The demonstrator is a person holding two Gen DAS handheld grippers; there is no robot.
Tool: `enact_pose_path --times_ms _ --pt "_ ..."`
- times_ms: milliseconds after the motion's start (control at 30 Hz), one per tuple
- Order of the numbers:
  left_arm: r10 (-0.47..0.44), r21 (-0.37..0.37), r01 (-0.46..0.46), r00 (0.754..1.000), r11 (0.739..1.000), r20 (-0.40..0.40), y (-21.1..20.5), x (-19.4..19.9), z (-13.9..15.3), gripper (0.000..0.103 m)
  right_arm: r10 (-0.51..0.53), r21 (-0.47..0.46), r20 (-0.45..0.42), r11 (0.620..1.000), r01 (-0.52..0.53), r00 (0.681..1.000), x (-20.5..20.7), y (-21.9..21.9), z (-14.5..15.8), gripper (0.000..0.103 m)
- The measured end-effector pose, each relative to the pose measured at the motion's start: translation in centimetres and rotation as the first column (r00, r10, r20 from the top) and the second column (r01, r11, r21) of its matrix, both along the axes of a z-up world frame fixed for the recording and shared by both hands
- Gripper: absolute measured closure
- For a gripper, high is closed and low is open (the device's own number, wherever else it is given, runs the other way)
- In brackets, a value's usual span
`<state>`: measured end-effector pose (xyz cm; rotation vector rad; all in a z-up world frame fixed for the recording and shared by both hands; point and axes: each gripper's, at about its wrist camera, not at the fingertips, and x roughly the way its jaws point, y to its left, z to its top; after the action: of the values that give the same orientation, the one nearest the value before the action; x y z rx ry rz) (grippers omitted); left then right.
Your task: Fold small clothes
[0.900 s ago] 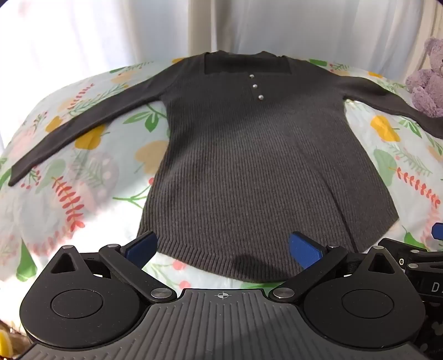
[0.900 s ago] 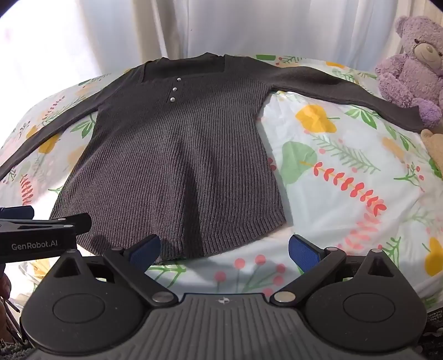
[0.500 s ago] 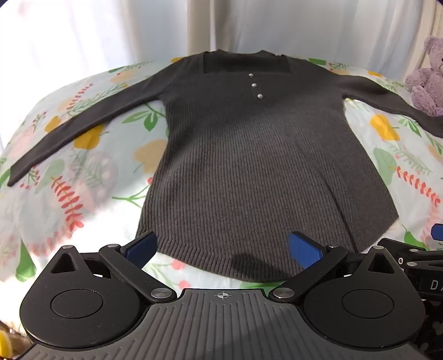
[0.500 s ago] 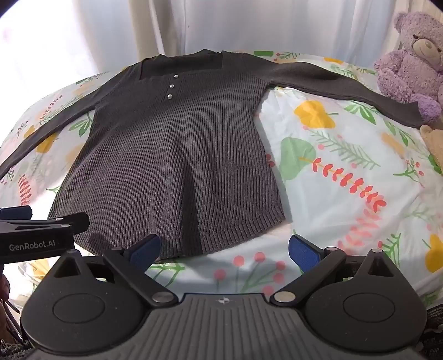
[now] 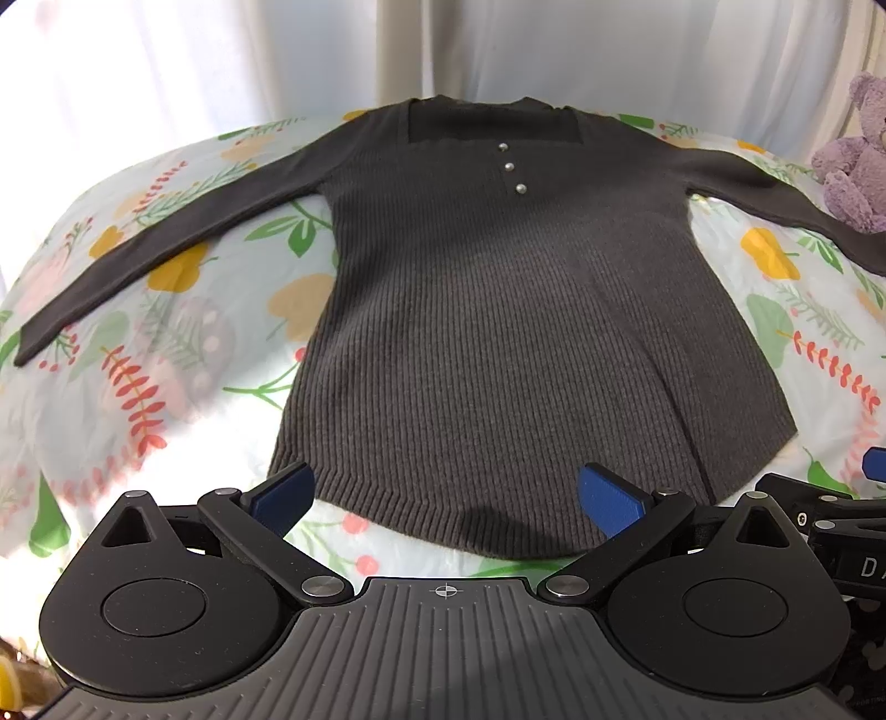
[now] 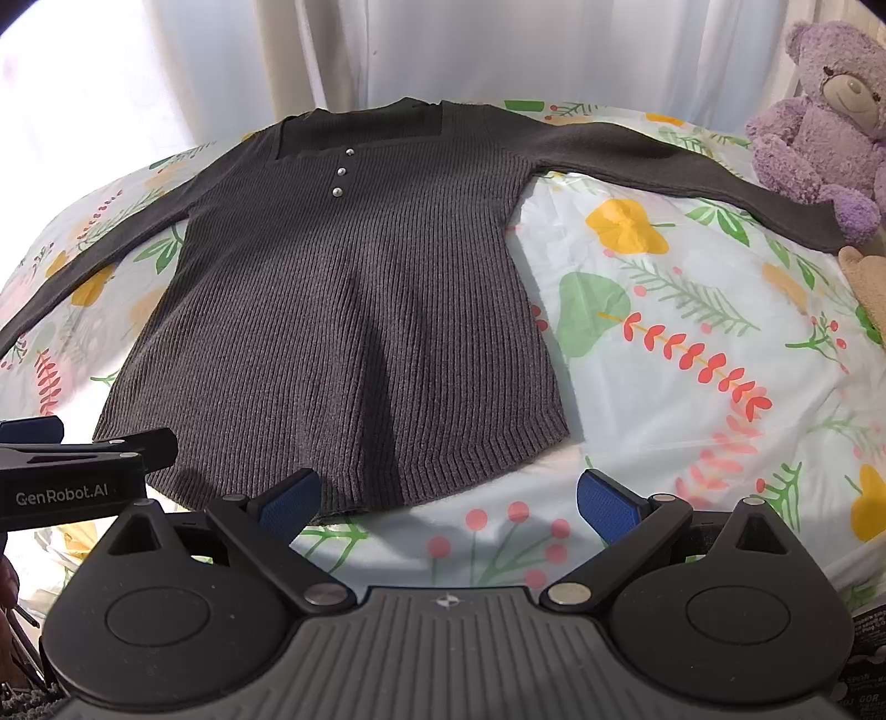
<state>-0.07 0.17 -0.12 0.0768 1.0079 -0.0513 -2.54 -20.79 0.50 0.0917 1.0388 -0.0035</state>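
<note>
A dark grey ribbed long-sleeved sweater (image 5: pixel 515 332) with three small buttons lies flat, face up, on a floral sheet (image 5: pixel 166 343), both sleeves spread outward. It also shows in the right wrist view (image 6: pixel 343 332). My left gripper (image 5: pixel 446 495) is open and empty, hovering just above the sweater's bottom hem. My right gripper (image 6: pixel 446 501) is open and empty, near the hem's right corner, mostly over bare sheet. Part of the left gripper (image 6: pixel 77 465) shows at the left edge of the right wrist view.
A purple teddy bear (image 6: pixel 825 122) sits at the far right, next to the right sleeve's cuff. A tan plush item (image 6: pixel 869 277) lies just below it. White curtains (image 6: pixel 498 50) hang behind the bed. The sheet (image 6: pixel 692 343) continues to the sweater's right.
Both grippers have eased slightly forward toward the sweater's hem. Both stay open, and the sweater has not moved.
</note>
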Motion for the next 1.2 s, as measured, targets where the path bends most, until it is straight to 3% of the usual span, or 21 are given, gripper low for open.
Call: enact_pose_path --times_ms 1200 --pt "0.012 0.002 -0.012 0.999 1.0 -0.039 -0.07 0.48 -1.02 0.0 -0.002 -0.003 -0.005 1.0 0.002 1.0 0.38 0.15 0.07 0.004"
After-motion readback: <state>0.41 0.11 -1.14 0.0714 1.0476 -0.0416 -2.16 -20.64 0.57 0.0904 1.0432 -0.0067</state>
